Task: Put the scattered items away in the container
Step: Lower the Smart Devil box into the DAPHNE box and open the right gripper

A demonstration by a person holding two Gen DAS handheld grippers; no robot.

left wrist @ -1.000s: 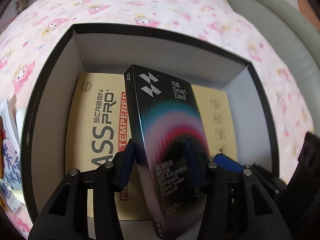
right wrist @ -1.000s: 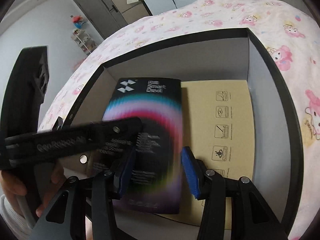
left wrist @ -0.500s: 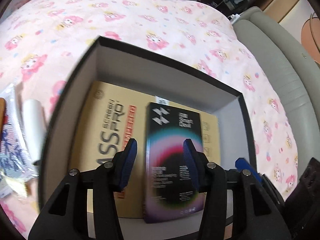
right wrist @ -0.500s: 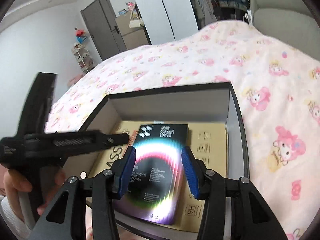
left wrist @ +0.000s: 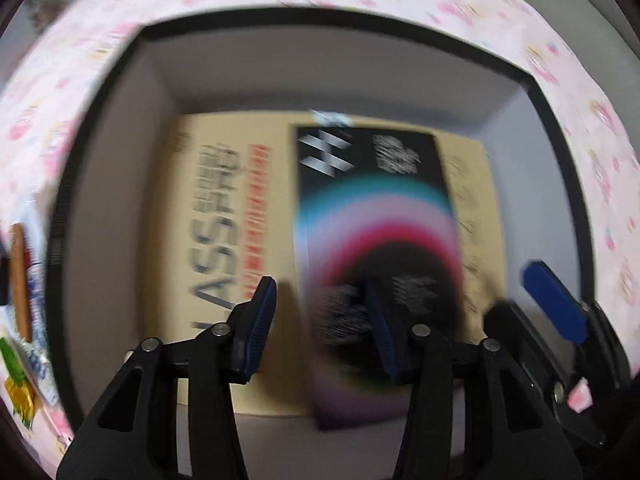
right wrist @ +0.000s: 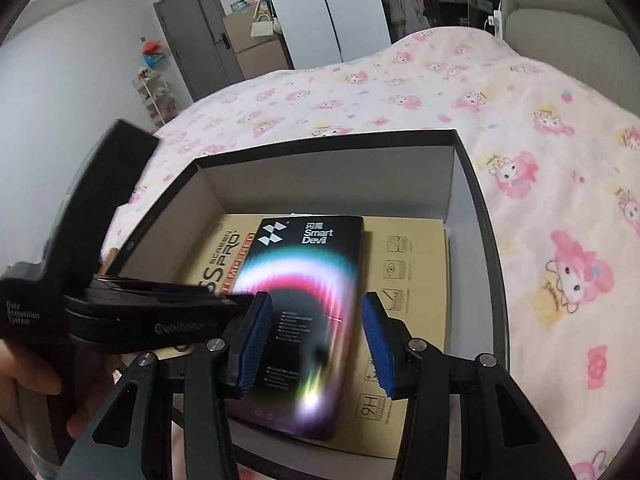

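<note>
A black-rimmed open box [left wrist: 100,92] [right wrist: 472,184] sits on the bed. Inside, a black Smart Devil package [left wrist: 376,208] [right wrist: 312,280] with a rainbow arc lies flat on a tan screen-protector box [left wrist: 192,208] [right wrist: 416,256]. My left gripper [left wrist: 320,324] is open, low over the box's near end, nothing between its fingers; this view is motion-blurred. My right gripper [right wrist: 316,344] is open too, hovering above the near edge of the box, empty. The left gripper's body [right wrist: 120,316] shows at the left in the right wrist view, held by a hand [right wrist: 24,376].
Several loose items, a brown stick [left wrist: 20,280] and small packets [left wrist: 18,384], lie on the pink cartoon-print bedspread [right wrist: 400,92] left of the box. A grey padded headboard [right wrist: 568,12] stands at the far right. A door and wardrobe are beyond the bed.
The left gripper let go of the black package, which now lies flat on the tan box. The right gripper rose and pulled back; the left dipped back toward the box.
</note>
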